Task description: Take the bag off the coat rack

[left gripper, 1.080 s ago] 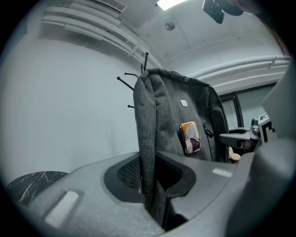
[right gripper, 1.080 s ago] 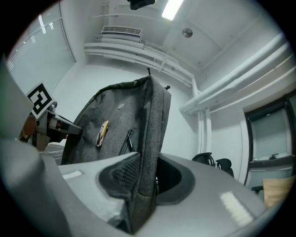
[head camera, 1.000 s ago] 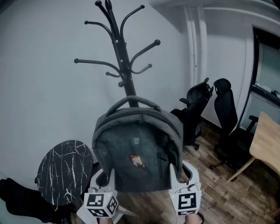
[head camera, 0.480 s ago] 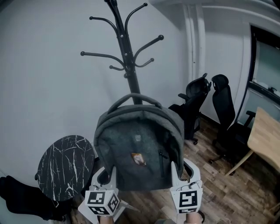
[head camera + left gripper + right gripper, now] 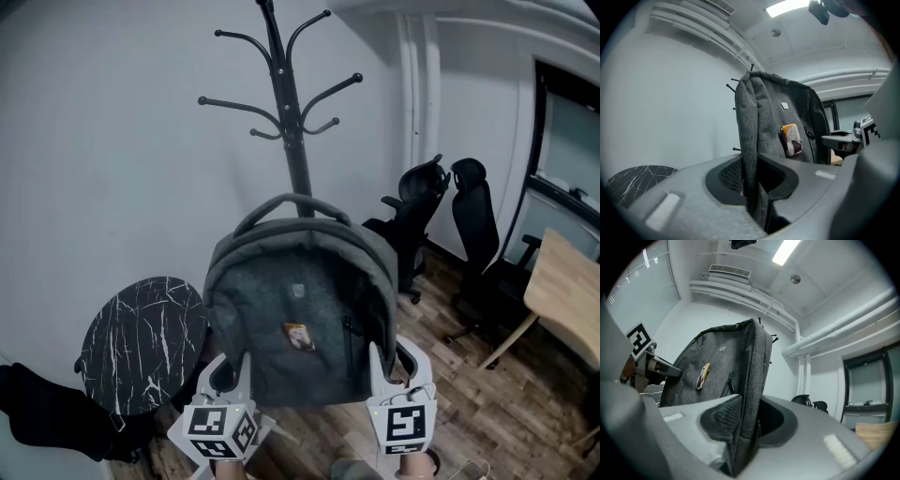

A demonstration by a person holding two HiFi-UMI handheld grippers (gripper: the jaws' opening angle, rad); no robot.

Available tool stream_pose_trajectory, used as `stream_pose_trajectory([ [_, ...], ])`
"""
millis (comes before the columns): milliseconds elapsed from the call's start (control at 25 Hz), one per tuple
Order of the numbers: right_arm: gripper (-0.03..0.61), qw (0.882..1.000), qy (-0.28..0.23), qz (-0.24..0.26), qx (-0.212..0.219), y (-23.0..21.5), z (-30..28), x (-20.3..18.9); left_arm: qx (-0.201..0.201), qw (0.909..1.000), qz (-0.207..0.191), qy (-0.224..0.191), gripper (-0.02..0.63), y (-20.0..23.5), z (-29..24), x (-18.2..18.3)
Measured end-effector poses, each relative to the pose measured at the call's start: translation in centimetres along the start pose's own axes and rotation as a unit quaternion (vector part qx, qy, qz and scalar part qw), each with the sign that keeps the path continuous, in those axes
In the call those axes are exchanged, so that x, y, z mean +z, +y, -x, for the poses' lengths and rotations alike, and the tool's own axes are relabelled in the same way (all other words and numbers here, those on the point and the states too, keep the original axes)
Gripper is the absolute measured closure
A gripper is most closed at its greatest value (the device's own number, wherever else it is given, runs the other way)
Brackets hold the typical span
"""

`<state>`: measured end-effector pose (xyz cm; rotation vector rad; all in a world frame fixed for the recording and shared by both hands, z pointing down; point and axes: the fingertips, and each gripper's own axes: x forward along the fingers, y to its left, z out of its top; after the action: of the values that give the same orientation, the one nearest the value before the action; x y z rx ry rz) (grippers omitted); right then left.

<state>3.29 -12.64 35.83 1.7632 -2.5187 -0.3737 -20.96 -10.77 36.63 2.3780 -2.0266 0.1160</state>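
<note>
A grey felt backpack [image 5: 298, 319] with a small orange badge hangs in the air between my two grippers, clear of the black coat rack [image 5: 292, 141] behind it. My left gripper [image 5: 234, 370] is shut on the bag's left side edge [image 5: 749, 154]. My right gripper [image 5: 382, 366] is shut on the bag's right side edge [image 5: 745, 399]. The bag stands upright, its top handle [image 5: 286, 204] arching free in front of the rack's pole. The rack's hooks carry nothing.
A round black marble-top table [image 5: 141, 342] stands at the lower left by the white wall. Two black office chairs [image 5: 441, 220] stand at the right on the wood floor, and a light wooden table [image 5: 567, 300] juts in at the far right edge.
The bag and both grippers have drawn back from the coat rack; the rack now sits smaller and further right in the head view. Both grips hold unchanged.
</note>
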Motion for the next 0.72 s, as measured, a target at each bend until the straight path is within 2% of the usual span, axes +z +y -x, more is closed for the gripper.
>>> stream_pose_trajectory([
  [720, 0.483, 1.000, 0.009, 0.021, -0.012, 2.3, 7.7, 1.9, -0.011, 0.9998, 0.013, -0.012, 0.548, -1.5, 7.8, -0.3],
])
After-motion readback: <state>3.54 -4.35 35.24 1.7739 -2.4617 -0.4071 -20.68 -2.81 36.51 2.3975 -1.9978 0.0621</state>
